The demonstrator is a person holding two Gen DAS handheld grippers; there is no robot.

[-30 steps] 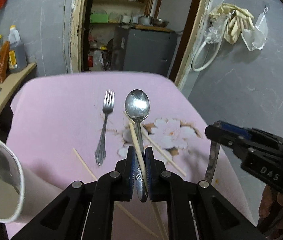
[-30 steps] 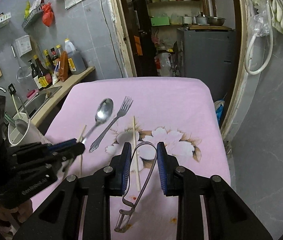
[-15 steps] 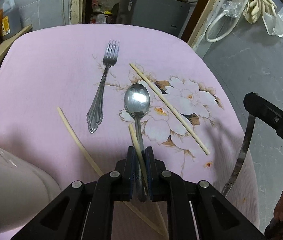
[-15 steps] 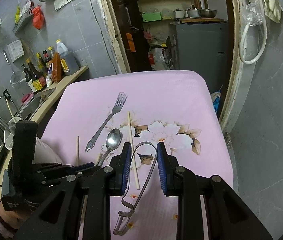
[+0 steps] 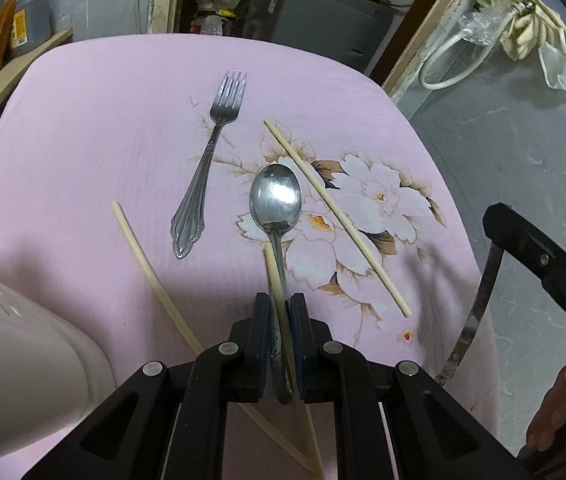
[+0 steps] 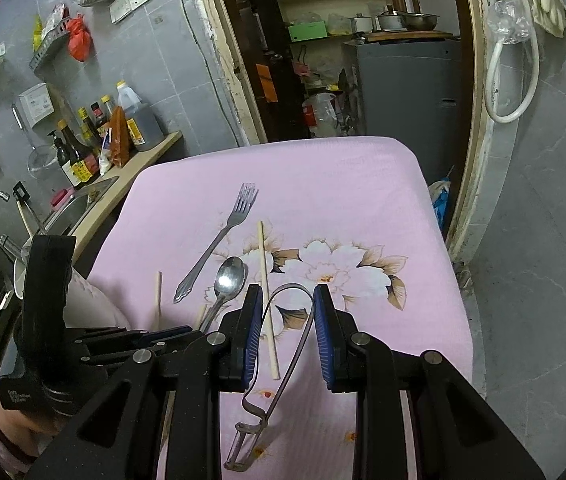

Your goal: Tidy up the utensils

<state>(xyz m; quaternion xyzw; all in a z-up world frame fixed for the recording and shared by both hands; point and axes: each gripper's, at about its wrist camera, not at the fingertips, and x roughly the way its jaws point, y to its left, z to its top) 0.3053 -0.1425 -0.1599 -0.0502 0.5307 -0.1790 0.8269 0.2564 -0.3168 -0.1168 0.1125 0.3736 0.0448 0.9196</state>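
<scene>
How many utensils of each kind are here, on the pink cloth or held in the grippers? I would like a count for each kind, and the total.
Fork: 1
Spoon: 1
Chopsticks: 3
Peeler: 1
Total: 6

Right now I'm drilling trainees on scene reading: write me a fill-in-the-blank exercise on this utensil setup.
1. The left gripper is shut on a chopstick and the handle of the ____.
2. The fork lies on a ____ floral cloth.
3. The right gripper holds a metal ____.
4. The fork's tines point ____ from the grippers.

Missing words: spoon; pink; peeler; away
</scene>
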